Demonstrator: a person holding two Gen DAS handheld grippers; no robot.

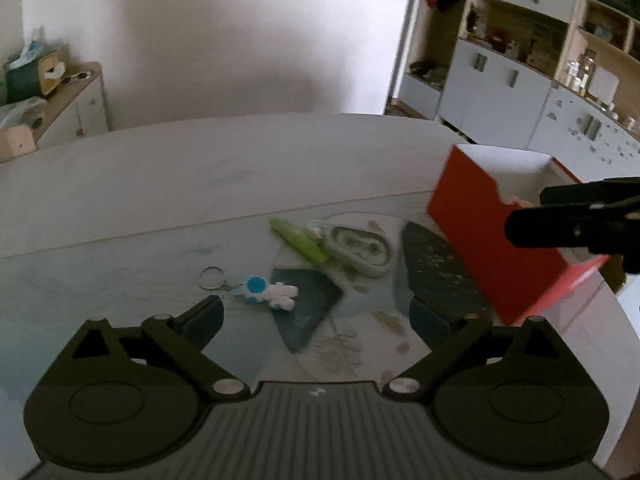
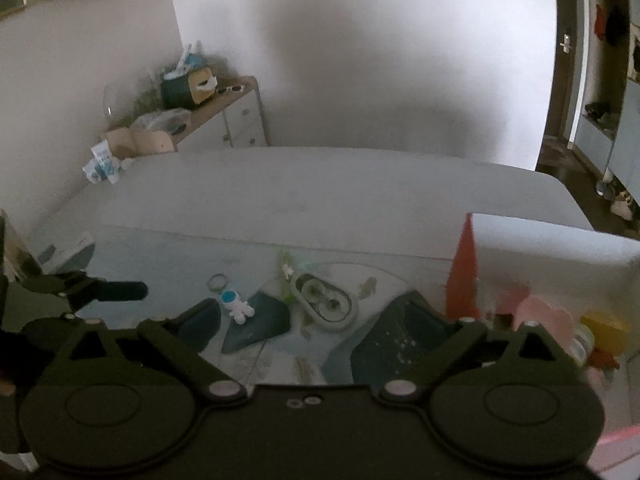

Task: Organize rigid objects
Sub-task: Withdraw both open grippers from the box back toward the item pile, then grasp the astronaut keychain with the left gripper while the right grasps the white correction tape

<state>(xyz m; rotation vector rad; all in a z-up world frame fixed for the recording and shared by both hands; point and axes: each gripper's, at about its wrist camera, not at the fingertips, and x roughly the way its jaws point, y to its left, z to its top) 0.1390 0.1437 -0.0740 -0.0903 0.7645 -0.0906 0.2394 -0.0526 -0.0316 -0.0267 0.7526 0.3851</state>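
On the table [image 1: 120,248], mid-scene:
Loose items: astronaut keychain [image 1: 264,290], green tube [image 1: 298,240], oval case [image 1: 360,250], outside the red box [image 1: 480,240].
Left gripper [image 1: 316,312]: wide open, empty.
Right gripper [image 2: 304,320]: wide open, empty.
Risk: box likely tips if nudged.
Room: bare surface left; box blocks right.

Red box [image 1: 488,236] cut off at right, pink and yellow contents [image 2: 568,328] blurred

Matte black left tongs [image 1: 316,312], silver pivot screws, ribbed grey housing, seemingly dark teal pads [image 1: 204,320], right tongs [image 2: 296,328] alike.
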